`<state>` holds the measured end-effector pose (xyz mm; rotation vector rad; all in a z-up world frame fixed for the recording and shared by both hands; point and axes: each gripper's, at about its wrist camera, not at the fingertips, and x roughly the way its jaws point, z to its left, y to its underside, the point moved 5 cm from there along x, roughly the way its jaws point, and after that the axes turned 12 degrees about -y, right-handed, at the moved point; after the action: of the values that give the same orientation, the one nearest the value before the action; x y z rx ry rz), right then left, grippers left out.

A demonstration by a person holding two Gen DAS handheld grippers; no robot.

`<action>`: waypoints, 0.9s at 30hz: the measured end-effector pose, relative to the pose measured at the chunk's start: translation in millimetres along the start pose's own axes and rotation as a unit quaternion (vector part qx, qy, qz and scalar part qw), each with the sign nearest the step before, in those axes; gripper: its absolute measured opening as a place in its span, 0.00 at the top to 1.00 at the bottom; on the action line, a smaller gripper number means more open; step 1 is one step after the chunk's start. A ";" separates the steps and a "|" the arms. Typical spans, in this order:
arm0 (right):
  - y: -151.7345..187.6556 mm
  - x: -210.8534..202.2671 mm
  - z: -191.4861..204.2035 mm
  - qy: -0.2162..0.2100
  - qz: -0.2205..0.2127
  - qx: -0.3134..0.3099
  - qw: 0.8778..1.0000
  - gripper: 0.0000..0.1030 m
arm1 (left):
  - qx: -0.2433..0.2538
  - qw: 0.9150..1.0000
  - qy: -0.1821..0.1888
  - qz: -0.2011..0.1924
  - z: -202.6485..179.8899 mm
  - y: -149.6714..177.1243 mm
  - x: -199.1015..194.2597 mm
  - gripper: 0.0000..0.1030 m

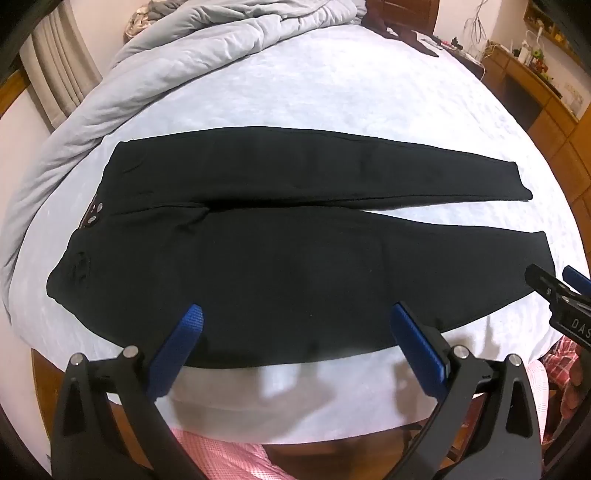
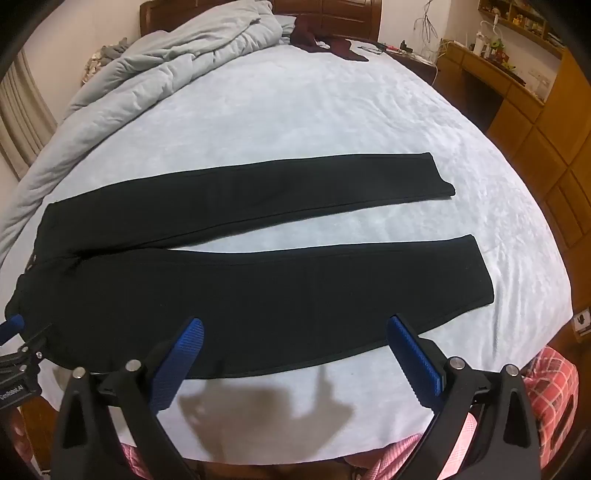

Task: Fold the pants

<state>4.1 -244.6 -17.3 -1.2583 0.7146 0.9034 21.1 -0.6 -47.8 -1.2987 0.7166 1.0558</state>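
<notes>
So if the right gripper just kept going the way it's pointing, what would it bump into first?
Most likely the black pants: the right gripper, jaws wide open, aims down at the nearer leg on the bed. Exact depth is hard to judge.

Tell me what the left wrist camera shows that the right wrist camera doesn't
Only the left wrist view shows the waistband snaps clearly, plus the right gripper at its right edge. Only the right wrist view shows the wooden headboard and the left gripper at its left edge. Both show the black pants laid flat on the bed, legs apart, the bunched duvet, and open jaws holding nothing.
</notes>
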 end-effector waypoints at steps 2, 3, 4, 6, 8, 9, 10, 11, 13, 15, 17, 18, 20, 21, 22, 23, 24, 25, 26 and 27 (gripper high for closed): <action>0.0 -0.9 -0.2 0.001 -0.001 -0.001 1.000 0.04 | 0.001 1.000 -0.002 -0.001 0.3 -0.2 0.2 0.03; -0.2 -1.8 -0.7 0.001 -0.001 -0.001 1.000 0.04 | 0.000 1.000 -0.002 -0.003 -0.2 2.6 -1.0 0.03; -0.6 -3.1 -1.4 0.001 -0.002 -0.002 1.000 0.04 | 0.000 1.000 -0.003 -0.003 -0.5 2.9 -1.2 0.03; -0.4 -1.8 -2.3 -0.003 0.000 0.002 1.000 0.04 | 0.000 1.000 -0.002 -0.002 0.1 1.0 0.0 0.03; 0.1 -0.8 -1.7 -0.003 0.000 0.002 1.000 0.04 | 0.000 1.000 -0.004 -0.003 0.5 0.5 -0.2 0.03; -0.4 -0.9 1.6 0.001 -0.002 0.000 1.000 0.04 | 0.001 1.000 -0.004 -0.003 0.8 0.3 0.6 0.03; 0.3 -1.5 0.7 0.002 -0.004 -0.001 1.000 0.04 | 0.002 1.000 -0.004 -0.003 0.9 0.1 1.3 0.03; 0.7 -0.9 1.7 0.002 -0.004 0.000 1.000 0.04 | 0.002 1.000 -0.004 -0.003 0.8 0.1 1.5 0.03; 1.7 0.4 4.4 0.000 -0.004 0.000 1.000 0.04 | 0.000 1.000 -0.002 -0.002 0.4 -0.1 1.5 0.03; 1.7 -0.3 0.3 -0.002 -0.002 0.001 1.000 0.04 | -0.001 1.000 0.000 -0.003 0.2 -0.2 1.3 0.03; 1.7 0.1 0.9 -0.003 0.000 0.001 1.000 0.04 | 0.000 1.000 -0.001 -0.003 -0.1 -0.8 1.5 0.03; 1.1 0.2 1.1 -0.002 -0.001 0.001 1.000 0.04 | 0.000 1.000 -0.001 -0.003 -0.3 -1.2 0.9 0.03; 0.7 0.4 0.3 0.000 -0.003 -0.002 1.000 0.04 | 0.001 1.000 0.000 -0.004 -0.4 -1.3 0.9 0.03; 0.7 0.5 0.3 0.001 -0.004 -0.004 1.000 0.04 | 0.000 1.000 -0.001 -0.003 -0.6 -1.3 0.9 0.03; 0.4 0.5 0.3 0.002 -0.005 -0.004 1.000 0.04 | 0.000 1.000 -0.001 -0.003 -0.6 -1.5 0.8 0.03; 0.4 0.3 -0.3 0.003 -0.006 -0.005 1.000 0.04 | 0.001 1.000 -0.001 -0.003 -0.7 -1.9 1.0 0.03; 0.1 0.6 0.1 0.003 -0.007 -0.006 1.000 0.04 | 0.001 1.000 -0.002 -0.003 -1.4 -2.3 0.7 0.03; -0.4 0.8 0.5 0.003 -0.008 -0.008 1.000 0.04 | 0.000 1.000 -0.001 -0.003 -1.5 -2.5 0.7 0.03; -0.7 0.4 1.4 0.006 -0.011 -0.011 1.000 0.04 | 0.000 1.000 -0.001 -0.003 -1.6 -2.6 0.7 0.03; -1.0 0.6 2.0 0.008 -0.012 -0.012 1.000 0.04 | -0.001 1.000 -0.001 -0.004 -2.0 -2.4 0.5 0.03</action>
<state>5.2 -242.6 -17.0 -1.2944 0.7008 0.8861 23.8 -2.3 -47.6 -1.2994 0.7088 1.0524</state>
